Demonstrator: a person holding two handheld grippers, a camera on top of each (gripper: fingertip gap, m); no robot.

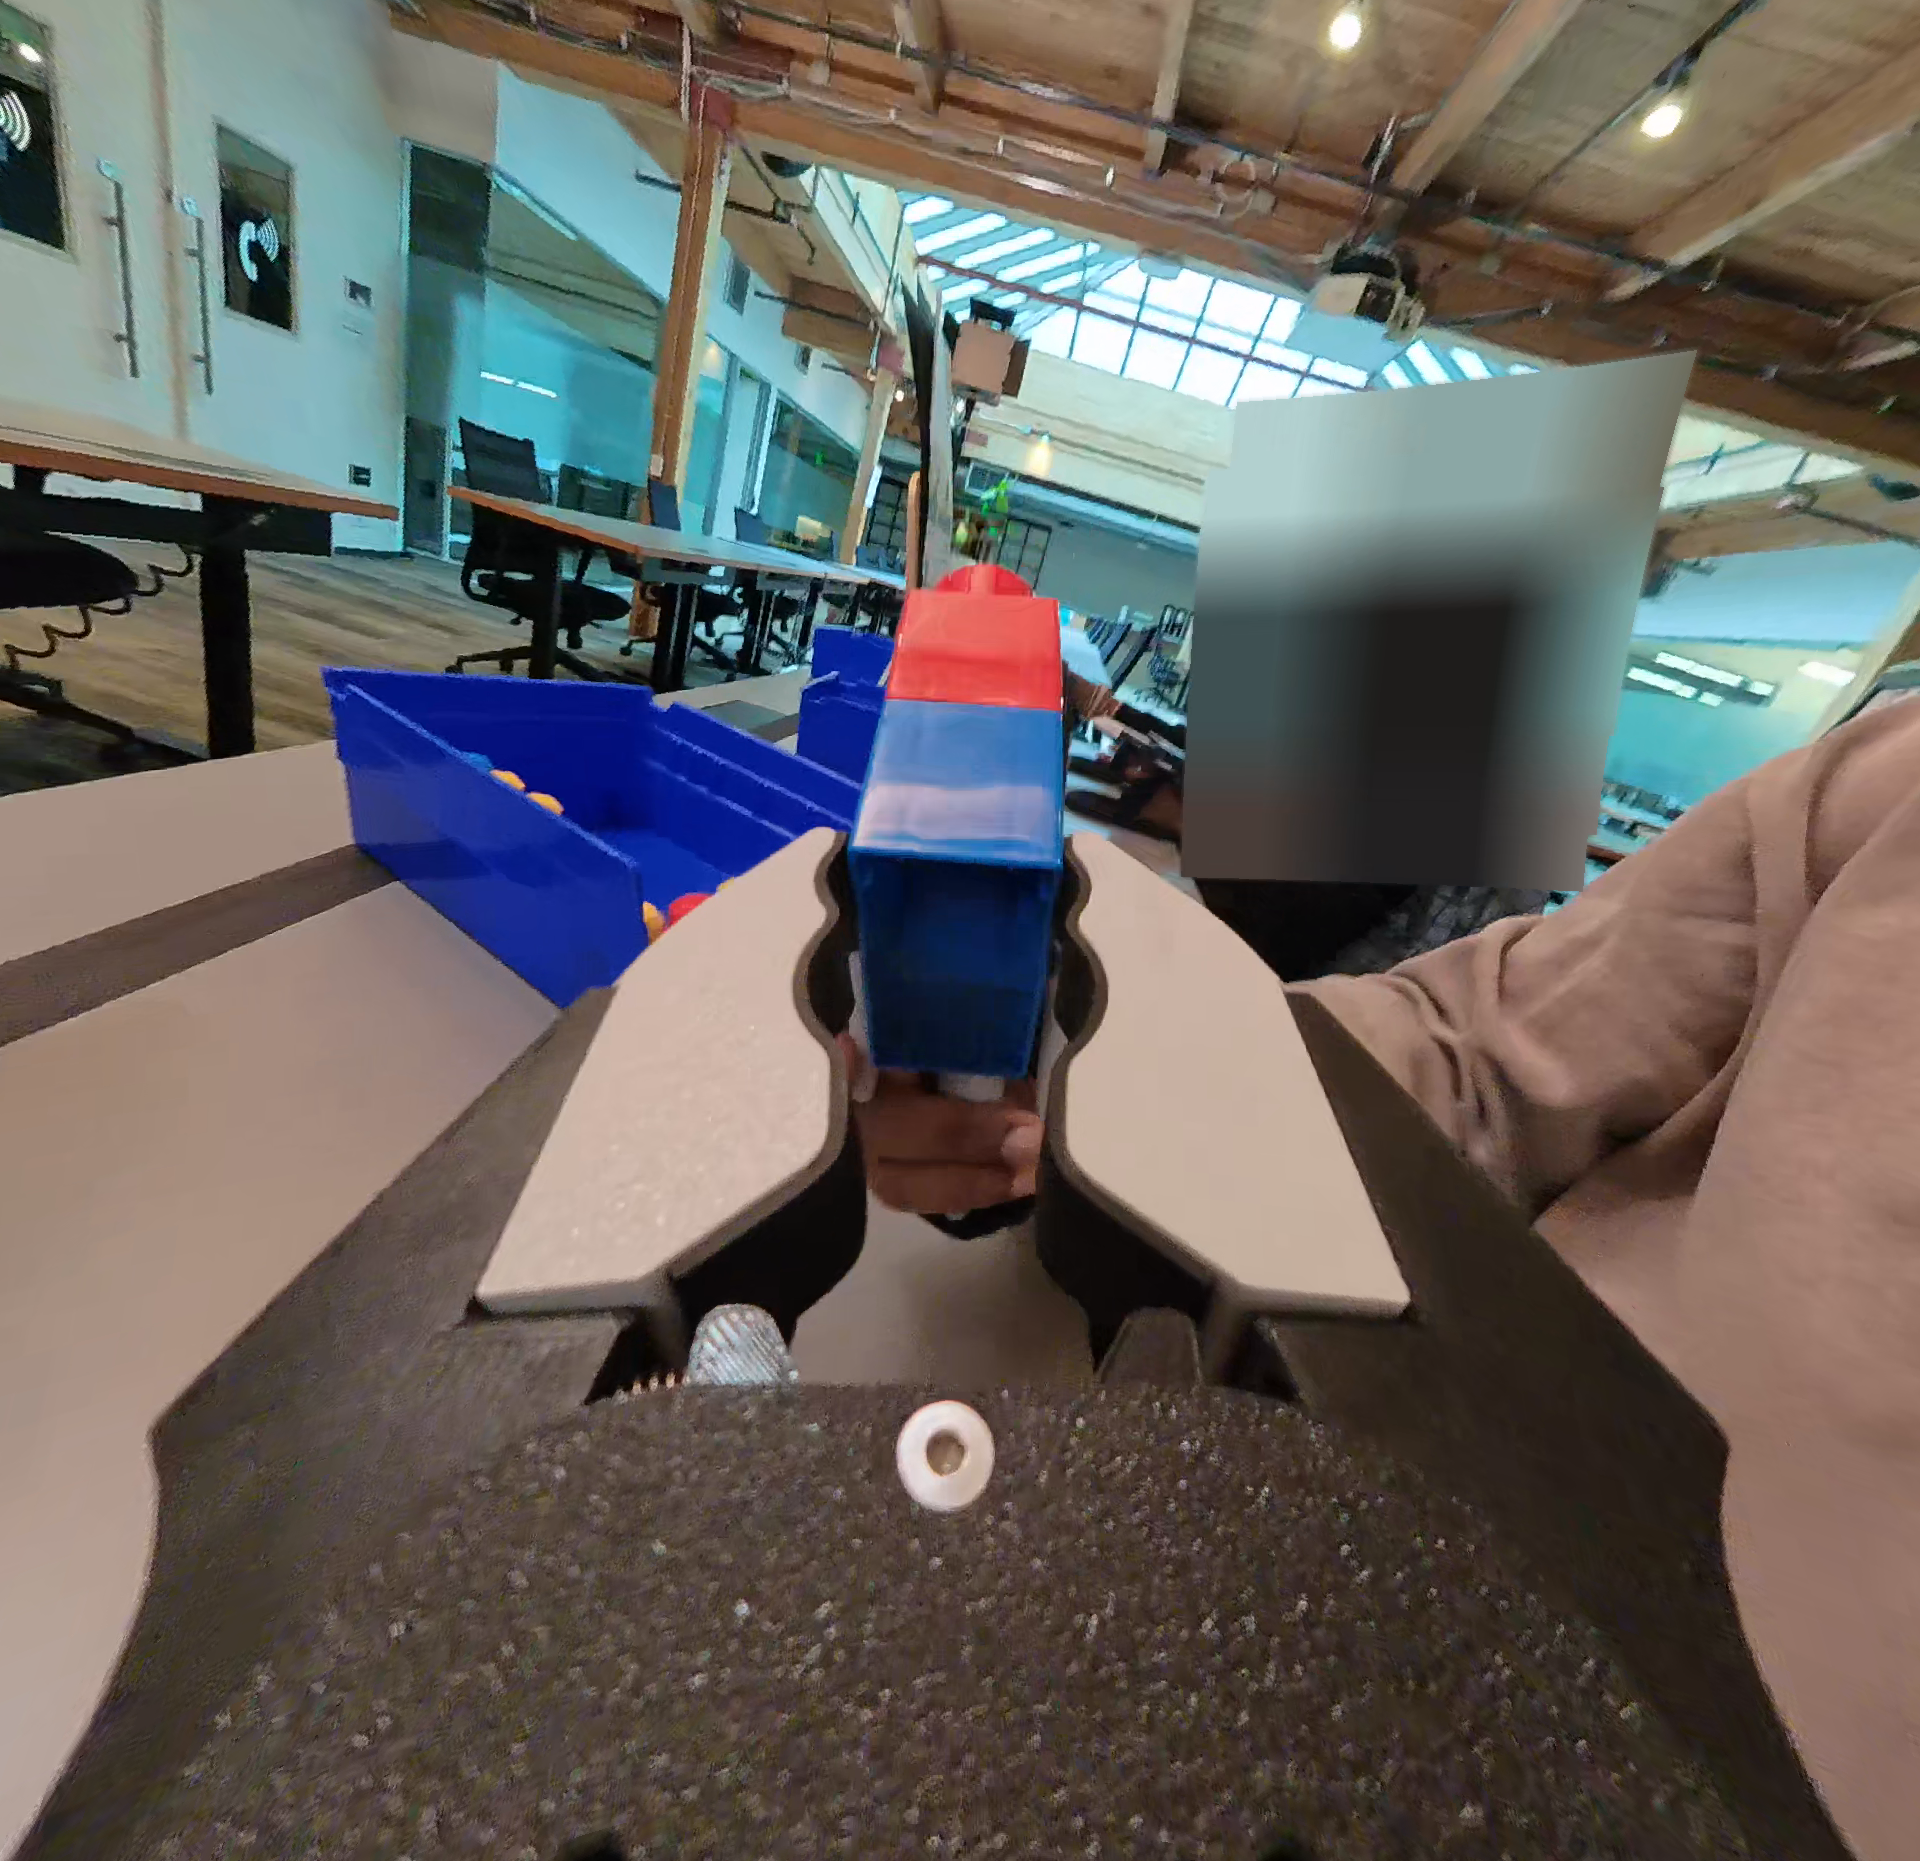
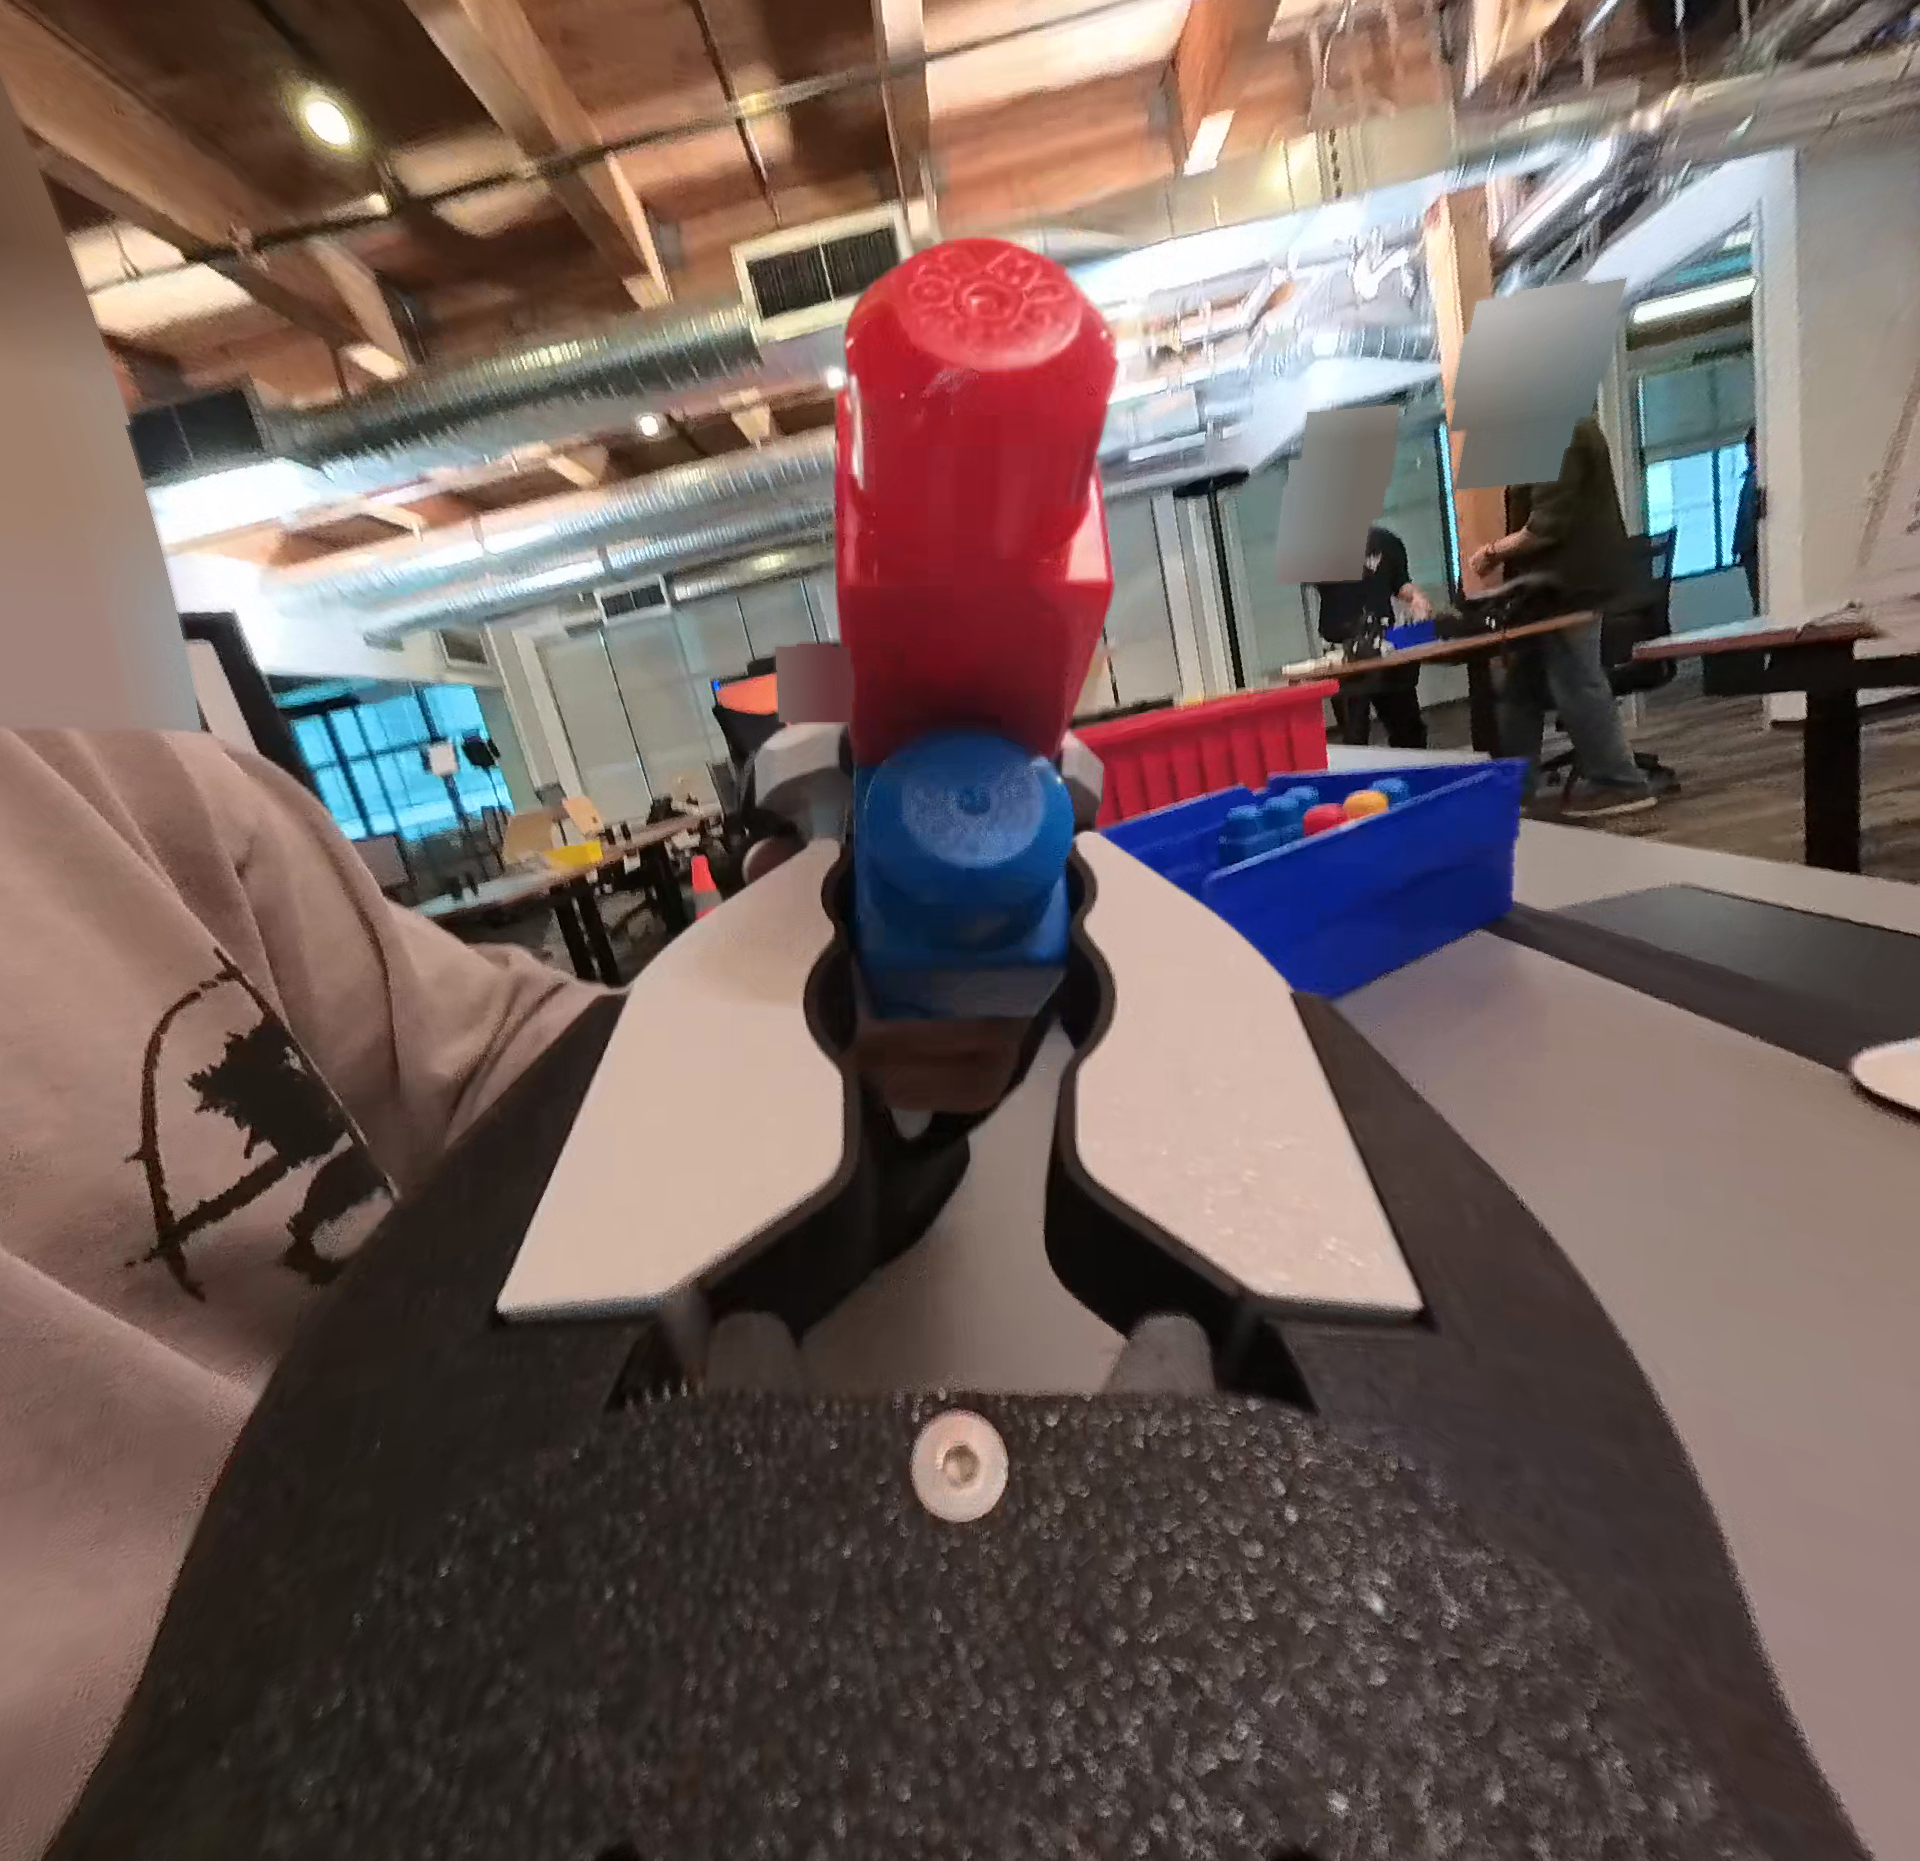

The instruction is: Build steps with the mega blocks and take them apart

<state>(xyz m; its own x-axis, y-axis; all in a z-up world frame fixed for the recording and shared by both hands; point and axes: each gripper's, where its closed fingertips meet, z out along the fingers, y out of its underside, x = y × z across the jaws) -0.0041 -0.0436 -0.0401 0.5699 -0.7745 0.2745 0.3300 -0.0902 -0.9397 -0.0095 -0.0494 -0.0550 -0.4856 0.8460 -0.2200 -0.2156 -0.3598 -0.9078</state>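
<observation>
A blue mega block point(image 1: 961, 876) with a red mega block point(image 1: 977, 648) stuck on it is held up in the air above the table. My left gripper point(image 1: 956, 861) is shut on the blue block, whose hollow underside faces this camera. My right gripper point(image 2: 961, 881) is shut on the same blue block point(image 2: 961, 855) from the other side; a blue stud faces this camera and the red block point(image 2: 971, 492) rises behind it. The left gripper's grey fingertips point(image 2: 795, 762) show just beyond the block. A hand point(image 1: 951, 1146) shows under the block.
A blue bin point(image 1: 499, 835) with several loose blocks point(image 2: 1309, 814) stands on the grey table point(image 1: 208, 1136); it also shows in the right wrist view point(image 2: 1382, 907). A red bin point(image 2: 1205, 762) stands behind it. A sleeve point(image 1: 1662, 1032) is close on the right. People stand at a far table point(image 2: 1455, 648). Left and right tips are no more than a few centimetres apart.
</observation>
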